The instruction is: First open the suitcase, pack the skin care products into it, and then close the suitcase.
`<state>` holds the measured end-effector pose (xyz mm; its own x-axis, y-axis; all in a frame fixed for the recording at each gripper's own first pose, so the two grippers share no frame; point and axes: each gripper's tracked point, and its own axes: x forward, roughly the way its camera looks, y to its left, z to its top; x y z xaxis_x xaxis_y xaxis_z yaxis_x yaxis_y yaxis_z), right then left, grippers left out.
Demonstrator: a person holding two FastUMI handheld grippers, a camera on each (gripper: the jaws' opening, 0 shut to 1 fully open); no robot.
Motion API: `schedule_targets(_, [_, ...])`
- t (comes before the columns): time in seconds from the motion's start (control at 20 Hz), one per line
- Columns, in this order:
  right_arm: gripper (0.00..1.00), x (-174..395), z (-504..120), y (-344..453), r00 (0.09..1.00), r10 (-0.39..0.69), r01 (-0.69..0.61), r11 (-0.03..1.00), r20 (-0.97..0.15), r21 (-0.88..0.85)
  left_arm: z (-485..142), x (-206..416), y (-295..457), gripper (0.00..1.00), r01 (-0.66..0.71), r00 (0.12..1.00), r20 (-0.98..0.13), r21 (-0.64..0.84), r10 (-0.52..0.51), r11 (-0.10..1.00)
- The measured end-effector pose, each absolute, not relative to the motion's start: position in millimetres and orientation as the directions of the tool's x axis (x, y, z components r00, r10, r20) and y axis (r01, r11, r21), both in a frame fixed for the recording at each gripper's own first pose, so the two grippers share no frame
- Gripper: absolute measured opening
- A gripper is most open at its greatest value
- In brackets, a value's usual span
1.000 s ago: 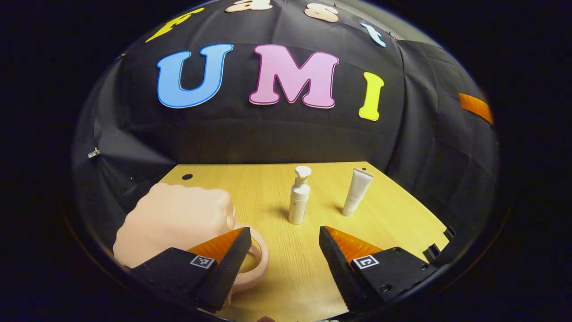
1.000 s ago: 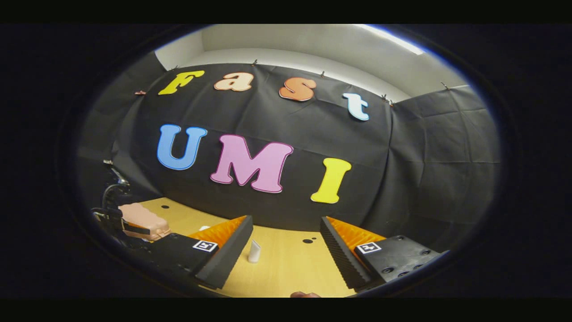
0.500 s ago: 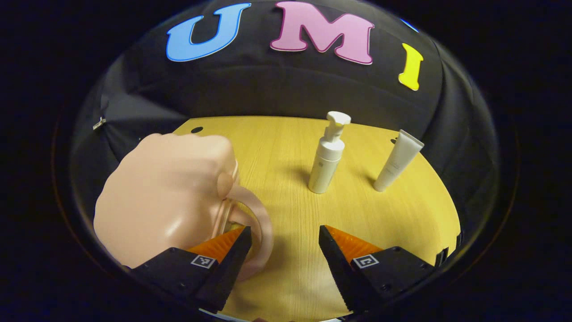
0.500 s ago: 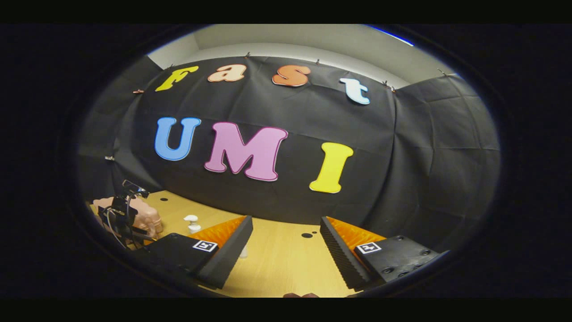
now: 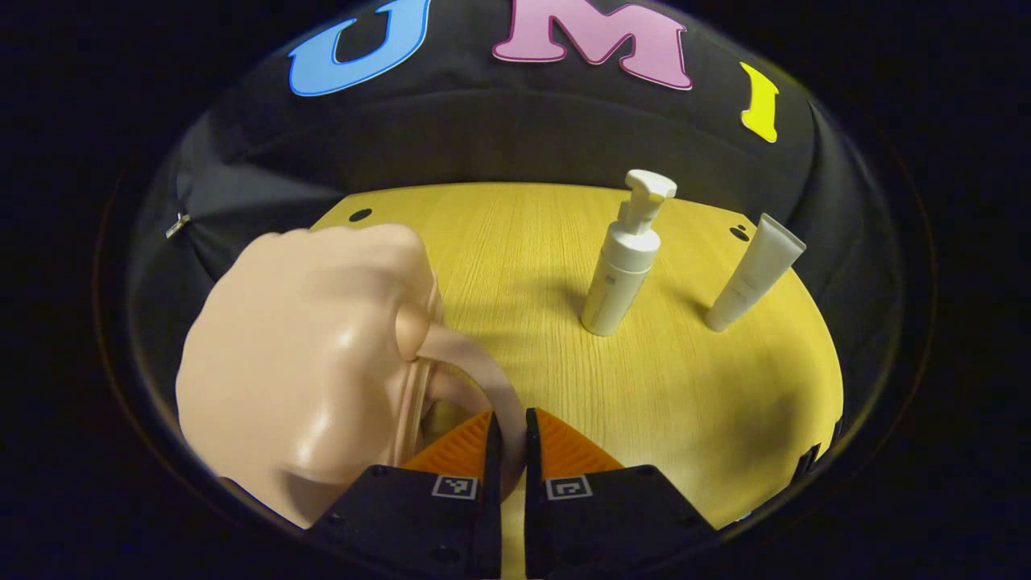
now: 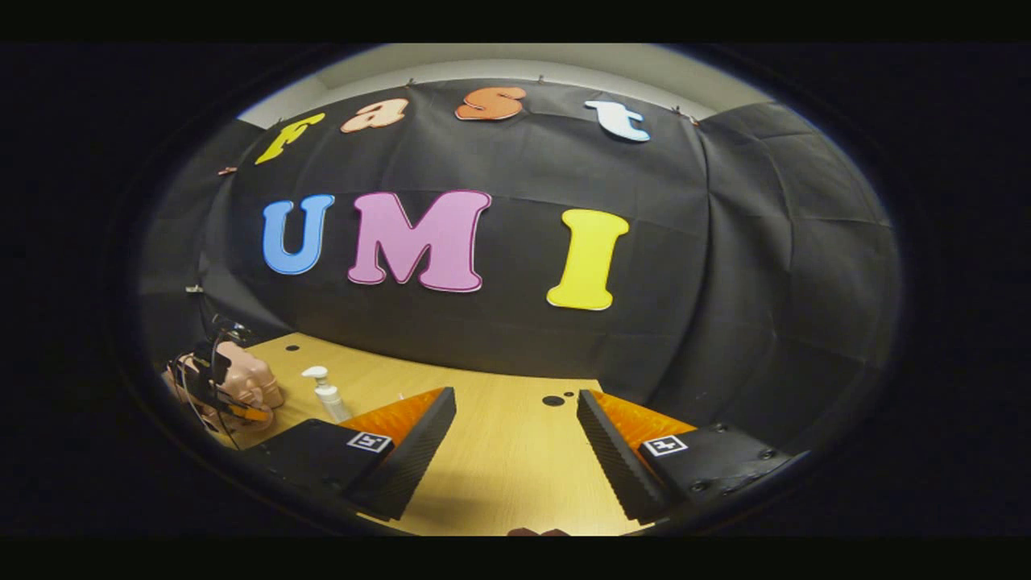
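Left hand-held gripper (image 5: 508, 435) newly clamped on suitcase handle (image 5: 483, 379), partly hidden.

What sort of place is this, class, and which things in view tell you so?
Probably a recording booth: black cloth wall behind a wooden table holding a pink suitcase, pump bottle and tube.

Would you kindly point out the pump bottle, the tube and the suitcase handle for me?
pump bottle (image 5: 619, 278): left gripper view, on its body.
tube (image 5: 753, 276): left gripper view, mid-length on its side.
suitcase handle (image 5: 471, 366): left gripper view, on the loop's upper curve.
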<state>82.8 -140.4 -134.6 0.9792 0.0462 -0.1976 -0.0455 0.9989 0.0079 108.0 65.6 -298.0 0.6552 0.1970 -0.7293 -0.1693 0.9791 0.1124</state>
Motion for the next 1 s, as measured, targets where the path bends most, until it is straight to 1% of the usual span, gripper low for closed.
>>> schedule_targets(0.1, [0.96, 87, -145, -145, 0.976, 0.058, -0.056, 0.998, -0.208, 0.015, -275, 111, 73, 0.15, -0.163, 0.659, -0.716, 0.163, 0.231, 0.973])
schedule_targets(0.15, [0.96, 91, -150, -146, 0.974, 0.066, -0.063, 0.998, -0.216, 0.017, -260, 111, 72, 0.15, -0.173, 0.666, -0.712, 0.145, 0.224, 0.974])
schedule_targets(0.2, [0.96, 94, -155, -147, 0.971, 0.071, -0.069, 0.997, -0.227, 0.019, -245, 110, 76, 0.18, -0.188, 0.677, -0.702, 0.126, 0.221, 0.974])
schedule_targets(0.25, [0.96, 97, -156, -146, 0.970, 0.075, -0.072, 0.997, -0.229, 0.019, -227, 109, 83, 0.15, -0.202, 0.691, -0.688, 0.112, 0.223, 0.973])
schedule_targets(0.35, [0.97, 104, -152, -141, 0.972, 0.076, -0.073, 0.997, -0.222, 0.022, -190, 105, 95, 0.15, -0.219, 0.720, -0.655, 0.100, 0.230, 0.971])
schedule_targets(0.45, [0.97, 109, -135, -131, 0.979, 0.071, -0.067, 0.997, -0.190, 0.028, -155, 103, 115, 0.15, -0.223, 0.748, -0.616, 0.114, 0.245, 0.968])
schedule_targets(0.55, [0.96, 111, -119, -117, 0.987, 0.059, -0.056, 0.998, -0.150, 0.021, -114, 97, 146, 0.14, -0.232, 0.779, -0.567, 0.139, 0.270, 0.963])
schedule_targets(0.75, [0.96, 105, -94, -74, 0.992, 0.049, -0.046, 0.999, -0.119, 0.029, -54, 72, 223, 0.14, -0.278, 0.815, -0.490, 0.139, 0.310, 0.950])
schedule_targets(0.9, [0.96, 101, -82, -35, 0.992, 0.068, -0.068, 0.998, -0.107, 0.002, -23, 49, 306, 0.12, -0.330, 0.815, -0.423, 0.222, 0.395, 0.918])
schedule_targets(1.0, [0.97, 101, -77, -10, 0.991, 0.084, -0.085, 0.996, -0.107, -0.012, -16, 36, 356, 0.10, -0.358, 0.803, -0.414, 0.239, 0.428, 0.903])
